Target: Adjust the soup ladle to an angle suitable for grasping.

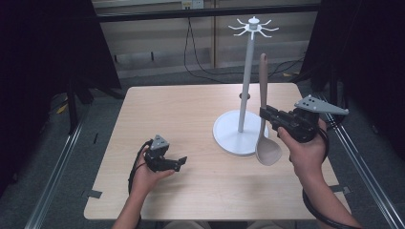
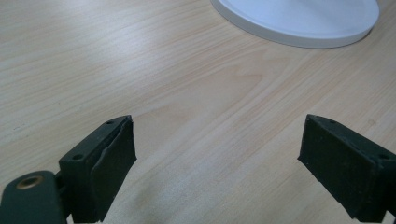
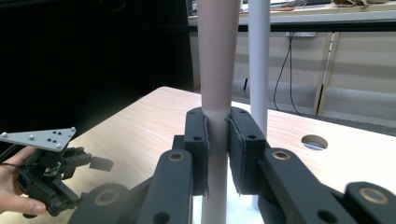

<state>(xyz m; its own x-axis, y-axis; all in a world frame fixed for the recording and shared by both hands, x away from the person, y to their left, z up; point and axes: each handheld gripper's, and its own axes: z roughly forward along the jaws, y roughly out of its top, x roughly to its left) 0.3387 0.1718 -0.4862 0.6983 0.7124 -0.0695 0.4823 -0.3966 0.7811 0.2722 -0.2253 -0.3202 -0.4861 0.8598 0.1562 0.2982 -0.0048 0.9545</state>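
Pale brown long-handled plastic spoon (image 1: 263, 107) held upright, bowl down just above the tabletop beside the stand's base, handle tip up toward the hooks; probably so the handle end can be lifted to a hook; whether the tip has a hanging hole, cannot tell. Right gripper (image 1: 265, 114) clamped tight on the mid handle, pads pressed on both sides in the right gripper view (image 3: 217, 140); grip low on the handle likely leaves the top free for hooking. White utensil stand with round base, thin pole and hooked crown (image 1: 244, 90) sits just behind the spoon, pole close beside the handle. Left gripper (image 1: 179, 163) rests low near the table's front left, jaws wide apart, holding nothing; seems parked out of the way. Light wooden table (image 1: 181, 109) otherwise bare.
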